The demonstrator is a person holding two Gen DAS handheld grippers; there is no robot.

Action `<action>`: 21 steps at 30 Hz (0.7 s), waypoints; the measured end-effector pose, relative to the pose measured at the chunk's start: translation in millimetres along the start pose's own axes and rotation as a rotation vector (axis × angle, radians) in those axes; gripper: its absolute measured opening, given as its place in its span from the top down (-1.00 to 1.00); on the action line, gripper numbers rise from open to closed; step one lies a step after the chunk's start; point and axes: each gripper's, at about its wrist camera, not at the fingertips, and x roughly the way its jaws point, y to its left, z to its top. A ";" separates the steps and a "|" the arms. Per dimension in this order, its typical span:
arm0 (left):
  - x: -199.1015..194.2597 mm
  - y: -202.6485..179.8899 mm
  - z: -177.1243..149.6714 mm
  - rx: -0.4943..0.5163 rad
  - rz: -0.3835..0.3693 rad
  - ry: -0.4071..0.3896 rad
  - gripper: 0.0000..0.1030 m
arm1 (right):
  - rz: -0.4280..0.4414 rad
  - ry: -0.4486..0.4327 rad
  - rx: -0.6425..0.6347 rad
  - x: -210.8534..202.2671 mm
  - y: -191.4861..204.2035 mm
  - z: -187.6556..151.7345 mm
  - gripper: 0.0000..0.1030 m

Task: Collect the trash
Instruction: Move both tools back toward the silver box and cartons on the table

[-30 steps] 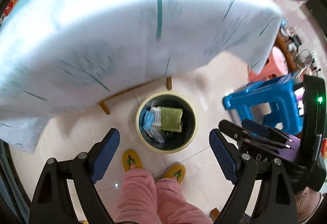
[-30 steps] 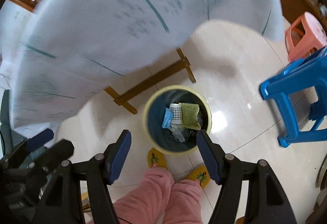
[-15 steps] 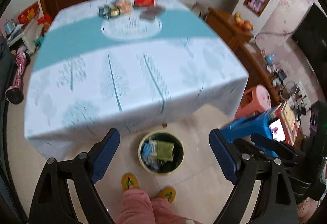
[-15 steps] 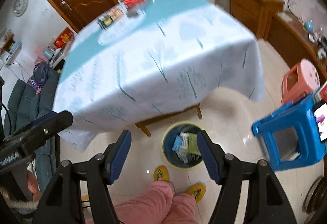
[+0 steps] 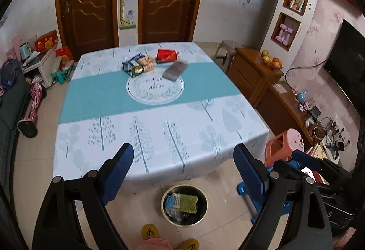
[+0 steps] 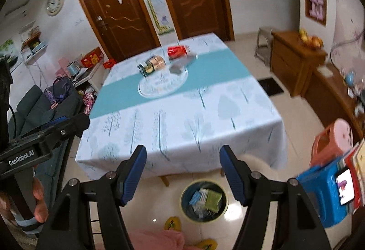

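Note:
A round bin (image 5: 184, 204) with a yellow rim stands on the floor at the table's near edge, holding wrappers and a green packet; it also shows in the right wrist view (image 6: 204, 200). On the far part of the table (image 5: 159, 131) lie a dark blue snack pack (image 5: 133, 66), a red pack (image 5: 166, 55) and a grey-brown pack (image 5: 176, 70). My left gripper (image 5: 183, 170) is open and empty, above the table's near edge. My right gripper (image 6: 183, 170) is open and empty too, well short of the packs (image 6: 166, 60).
A blue plastic stool (image 6: 326, 190) and a pink stool (image 5: 285, 145) stand right of the table. A wooden sideboard (image 5: 255, 74) runs along the right wall. A dark sofa (image 6: 45, 108) and clutter sit at the left. My slippered feet (image 5: 150, 230) are by the bin.
Both grippers have swung up from looking down at the bin to looking across the tabletop. The packs on the table have come into view. Both stay open and empty.

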 end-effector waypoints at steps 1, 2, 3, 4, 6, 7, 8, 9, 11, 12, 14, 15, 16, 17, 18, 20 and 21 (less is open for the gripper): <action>-1.9 -1.0 2.7 0.001 0.000 -0.005 -0.71 | 0.003 -0.012 -0.015 -1.7 1.6 5.8 -0.30; -3.5 -2.3 5.2 0.002 0.001 -0.011 -0.71 | 0.005 -0.019 -0.023 -3.5 3.3 8.2 -0.30; -4.4 -2.8 7.7 0.005 0.004 -0.015 -0.71 | 0.010 -0.027 -0.030 -4.1 4.0 11.9 -0.30; -5.1 -3.3 8.9 0.007 0.007 -0.018 -0.71 | 0.017 -0.033 -0.035 -3.8 4.6 17.2 -0.30; -4.5 -4.1 12.5 0.017 0.020 -0.025 -0.71 | 0.024 -0.037 -0.038 -2.5 5.6 23.1 -0.30; -3.0 -4.0 13.4 0.020 0.029 -0.025 -0.71 | 0.024 -0.038 -0.041 0.1 6.0 26.5 -0.30; -0.5 -3.0 16.1 0.022 0.041 -0.023 -0.71 | 0.022 -0.036 -0.042 3.8 6.3 29.6 -0.30; 2.9 -1.3 19.3 0.021 0.047 -0.018 -0.71 | 0.023 -0.032 -0.043 8.4 6.5 33.3 -0.30; 11.1 1.2 24.0 0.023 0.046 -0.003 -0.71 | 0.025 -0.025 -0.043 15.3 7.1 38.4 -0.30; 17.3 3.2 27.1 0.027 0.050 0.009 -0.71 | 0.026 -0.019 -0.044 20.8 7.6 42.0 -0.30; 30.4 6.9 33.3 0.039 0.065 0.030 -0.71 | 0.022 -0.009 -0.051 30.1 9.2 47.3 -0.30; 37.6 9.1 37.4 0.050 0.069 0.040 -0.71 | 0.020 -0.002 -0.054 36.0 10.1 50.1 -0.30; 43.4 11.1 40.8 0.059 0.072 0.044 -0.71 | 0.017 0.008 -0.056 44.7 11.2 55.7 -0.30; 51.3 14.1 46.8 0.070 0.079 0.044 -0.71 | 0.014 0.013 -0.057 49.9 11.9 59.4 -0.30; 57.5 16.3 52.5 0.080 0.079 0.046 -0.71 | 0.009 0.017 -0.058 55.9 13.3 64.5 -0.30; 75.1 22.9 69.5 0.102 0.071 0.055 -0.71 | -0.002 0.028 -0.057 71.8 16.0 77.6 -0.30; 85.0 27.2 79.3 0.114 0.063 0.062 -0.70 | -0.006 0.032 -0.053 79.1 17.8 84.2 -0.30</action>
